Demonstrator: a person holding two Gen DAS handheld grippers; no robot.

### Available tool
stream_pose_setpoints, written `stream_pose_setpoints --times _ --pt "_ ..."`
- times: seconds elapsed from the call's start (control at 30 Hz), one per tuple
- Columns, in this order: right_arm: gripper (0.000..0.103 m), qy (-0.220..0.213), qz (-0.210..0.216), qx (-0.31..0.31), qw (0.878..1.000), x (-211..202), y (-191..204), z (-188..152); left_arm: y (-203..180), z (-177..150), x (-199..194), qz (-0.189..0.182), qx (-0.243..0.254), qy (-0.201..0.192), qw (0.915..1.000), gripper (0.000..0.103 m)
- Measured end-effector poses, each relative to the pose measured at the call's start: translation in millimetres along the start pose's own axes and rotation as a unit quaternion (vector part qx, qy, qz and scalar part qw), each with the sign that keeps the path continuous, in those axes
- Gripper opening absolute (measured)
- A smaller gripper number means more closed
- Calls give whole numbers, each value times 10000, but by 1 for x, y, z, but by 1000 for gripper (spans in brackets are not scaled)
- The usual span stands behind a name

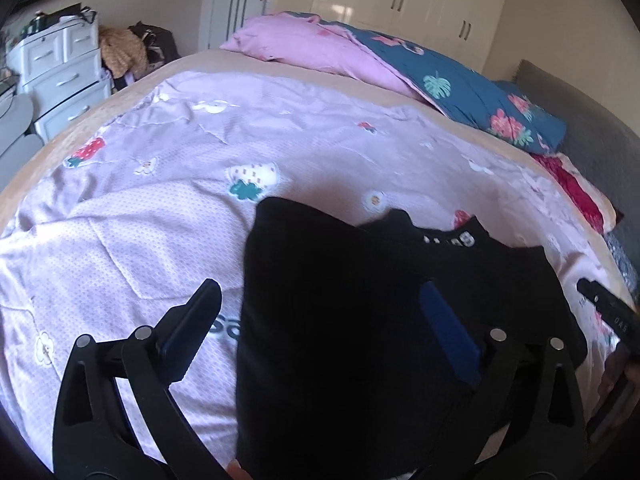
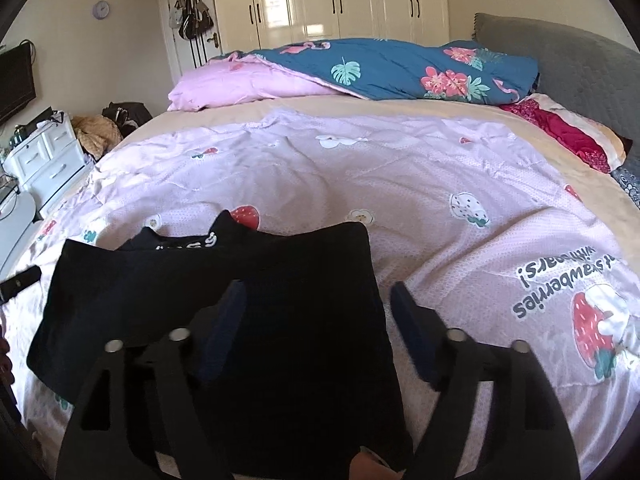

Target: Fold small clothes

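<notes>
Both hand-held grippers, left (image 1: 320, 320) and right (image 2: 316, 312), hung wide open, empty, over the black garment (image 2: 280, 300) on the bed (image 2: 440, 200). A fold seemingly awaited. Next, pinching its edges.

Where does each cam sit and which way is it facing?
Left wrist: on the left tool, low over the bed, facing the wardrobe; both fingers show, spread, and the right tool's tip at the right edge.
Right wrist: on the right tool, same heading; both fingers show, spread.
Shared: black garment, pink blanket, blue quilt.
</notes>
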State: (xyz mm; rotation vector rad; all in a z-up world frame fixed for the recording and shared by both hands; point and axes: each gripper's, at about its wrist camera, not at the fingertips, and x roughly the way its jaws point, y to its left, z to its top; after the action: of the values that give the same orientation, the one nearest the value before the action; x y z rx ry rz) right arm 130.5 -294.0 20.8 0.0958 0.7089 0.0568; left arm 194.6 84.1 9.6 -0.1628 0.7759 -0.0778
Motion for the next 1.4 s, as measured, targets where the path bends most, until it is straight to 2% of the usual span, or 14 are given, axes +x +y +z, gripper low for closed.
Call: stream_pose_setpoints --times 0.17,0.47,0.73,0.83,0.93,1.4 --pt "86 -131 126 32 9998 -18 4 -6 -14 -13 -1 -42 185 180 9997 94" --pt "89 149 205 -110 9996 -27 18 -35 -27 -39 -8 -94 397 417 9983 94" --pt "89 608 265 -171 9977 -19 22 -56 -23 -63 2 -91 381 917 9950 94" --pt "89 1031 132 -104 9945 -5 18 -67 -19 -73 6 -34 394 1058 9936 94" --pt "90 1197 116 -14 9927 1 15 -74 -20 -79 5 15 465 1084 9930 94" --pt "93 1180 21 52 9930 -11 16 -90 -15 -87 -12 -65 336 1057 9938 94"
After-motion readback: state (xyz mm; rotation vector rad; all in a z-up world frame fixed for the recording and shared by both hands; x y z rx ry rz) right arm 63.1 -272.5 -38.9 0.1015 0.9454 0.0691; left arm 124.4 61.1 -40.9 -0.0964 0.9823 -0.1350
